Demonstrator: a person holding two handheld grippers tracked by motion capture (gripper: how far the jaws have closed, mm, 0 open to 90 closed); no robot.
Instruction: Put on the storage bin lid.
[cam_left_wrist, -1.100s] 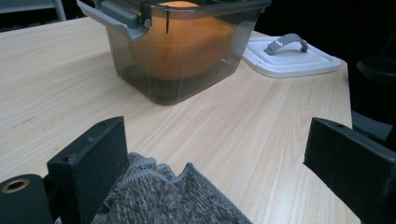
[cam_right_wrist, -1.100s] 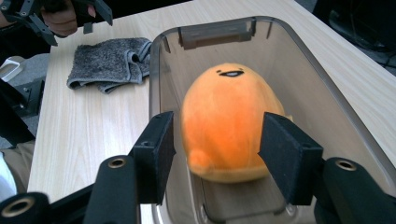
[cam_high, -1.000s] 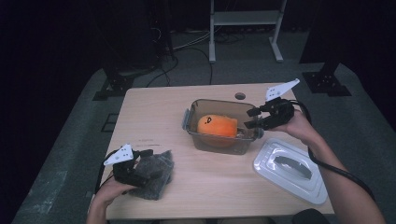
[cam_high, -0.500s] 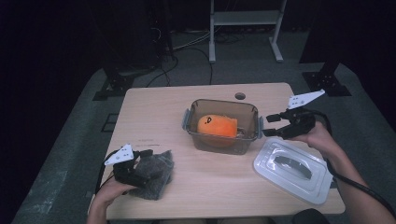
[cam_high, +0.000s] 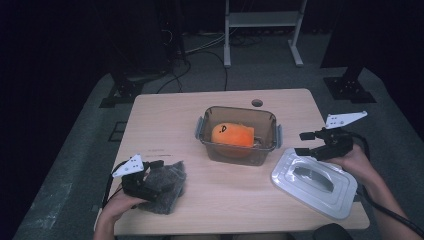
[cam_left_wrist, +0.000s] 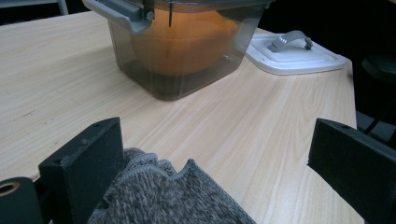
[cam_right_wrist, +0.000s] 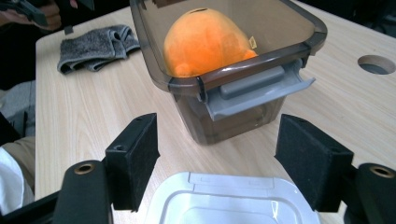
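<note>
A clear brown tub (cam_high: 267, 150) stands mid-table with an orange plush toy (cam_high: 232, 136) inside; in the right gripper view the toy (cam_right_wrist: 203, 39) sits behind the tub's grey latch (cam_right_wrist: 254, 88). The white lid (cam_high: 315, 182) lies flat to the tub's right. My right gripper (cam_high: 301, 143) hovers over the lid's far edge (cam_right_wrist: 224, 198), pointing at the tub. Its jaws have just been opening and nothing is between them (cam_right_wrist: 219, 130). My left gripper (cam_high: 155, 179) rests open over a folded grey cloth (cam_high: 167, 190); the cloth (cam_left_wrist: 173, 196) touches one pad only.
A round cable hole (cam_high: 257, 103) pierces the table behind the tub. The lid overhangs the table's near right corner (cam_high: 357, 220). A white rack's legs (cam_high: 227, 60) and black stands sit on the floor beyond the far edge. Bare wood lies between cloth and tub.
My right gripper has moved from the tub's right rim out to the right and nearer, lower over the lid, its jaws spreading. The left gripper and cloth have stayed put.
</note>
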